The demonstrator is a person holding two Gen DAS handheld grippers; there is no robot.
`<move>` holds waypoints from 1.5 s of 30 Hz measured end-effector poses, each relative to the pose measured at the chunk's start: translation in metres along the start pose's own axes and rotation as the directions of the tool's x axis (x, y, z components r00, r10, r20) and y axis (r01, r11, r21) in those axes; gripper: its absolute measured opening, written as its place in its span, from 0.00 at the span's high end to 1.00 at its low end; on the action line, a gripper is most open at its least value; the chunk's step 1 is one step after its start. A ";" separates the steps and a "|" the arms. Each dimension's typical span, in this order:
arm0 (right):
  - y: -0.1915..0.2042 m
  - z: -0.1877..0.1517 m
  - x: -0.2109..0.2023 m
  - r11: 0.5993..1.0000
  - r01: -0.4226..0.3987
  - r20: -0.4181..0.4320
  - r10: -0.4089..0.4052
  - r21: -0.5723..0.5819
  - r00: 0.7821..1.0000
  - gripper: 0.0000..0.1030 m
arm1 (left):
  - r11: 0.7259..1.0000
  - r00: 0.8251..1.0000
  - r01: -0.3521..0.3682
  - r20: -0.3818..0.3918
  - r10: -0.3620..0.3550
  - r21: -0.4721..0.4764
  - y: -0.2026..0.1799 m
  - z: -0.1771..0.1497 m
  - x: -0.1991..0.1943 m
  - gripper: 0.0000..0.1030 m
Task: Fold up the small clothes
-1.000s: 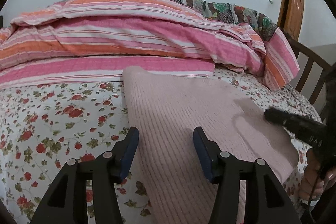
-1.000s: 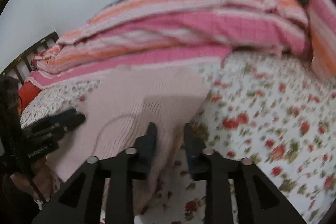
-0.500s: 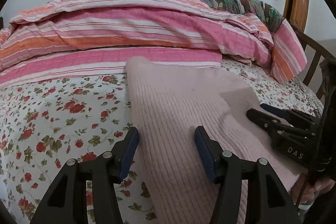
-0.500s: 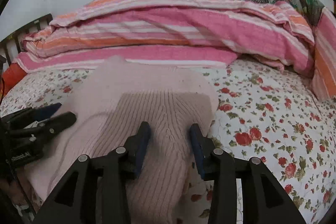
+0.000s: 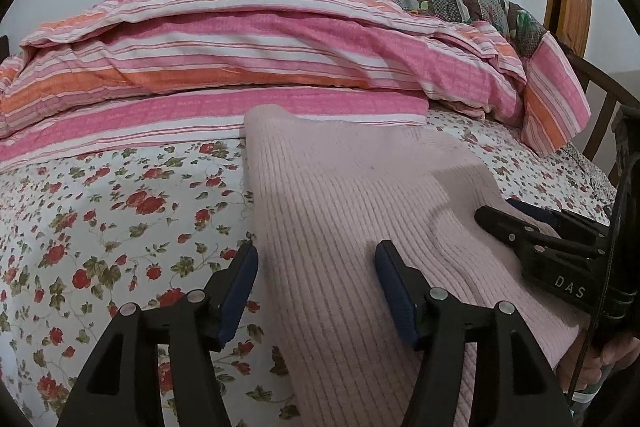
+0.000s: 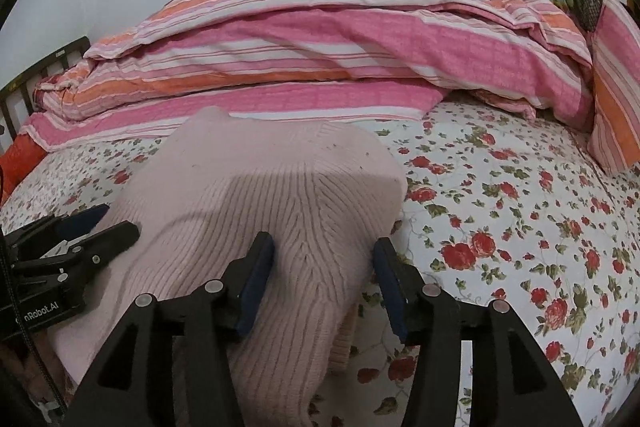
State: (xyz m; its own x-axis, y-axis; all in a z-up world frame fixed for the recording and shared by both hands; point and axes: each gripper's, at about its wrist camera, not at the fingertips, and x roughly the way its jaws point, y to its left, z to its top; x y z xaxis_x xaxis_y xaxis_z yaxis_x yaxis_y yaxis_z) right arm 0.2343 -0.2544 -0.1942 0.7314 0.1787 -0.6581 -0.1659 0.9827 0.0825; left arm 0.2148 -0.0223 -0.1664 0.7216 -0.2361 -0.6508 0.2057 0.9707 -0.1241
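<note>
Left wrist view: left gripper [image 5: 316,283] and right gripper [image 6: 324,275] gape apart over pale pink ribbed knit garment [image 5: 340,195] on floral bed sheet [image 5: 120,211].

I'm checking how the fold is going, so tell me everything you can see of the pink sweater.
The pink sweater is a pale pink ribbed knit, soft and thick-looking, lying flat on the floral bedsheet with its far end reaching the striped quilt. A folded layer lies across its right side. The left claw and right claw both stand open over its near end; whether the fingers touch the knit cannot be told.
</note>
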 end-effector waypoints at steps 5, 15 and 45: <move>-0.004 0.001 -0.005 1.000 -0.020 0.007 0.020 0.015 1.000 0.51 | 1.000 1.000 0.010 0.000 -0.010 -0.004 0.002 0.001 0.000 0.42; -0.015 0.004 -0.005 0.994 -0.060 0.010 0.060 0.088 0.998 0.57 | 0.998 0.998 0.054 0.034 -0.053 -0.021 0.005 0.005 -0.010 0.44; -0.008 0.002 -0.014 0.997 -0.069 0.040 0.068 0.027 0.997 0.87 | 0.998 0.998 0.056 0.008 -0.056 -0.020 0.004 0.003 -0.008 0.39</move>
State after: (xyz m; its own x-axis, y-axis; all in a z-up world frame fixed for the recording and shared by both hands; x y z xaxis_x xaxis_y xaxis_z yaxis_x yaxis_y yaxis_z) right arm 0.2266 -0.2642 -0.1839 0.7443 0.2470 -0.6205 -0.1979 0.9689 0.1484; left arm 0.2121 -0.0164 -0.1595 0.7142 -0.2907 -0.6367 0.2330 0.9565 -0.1754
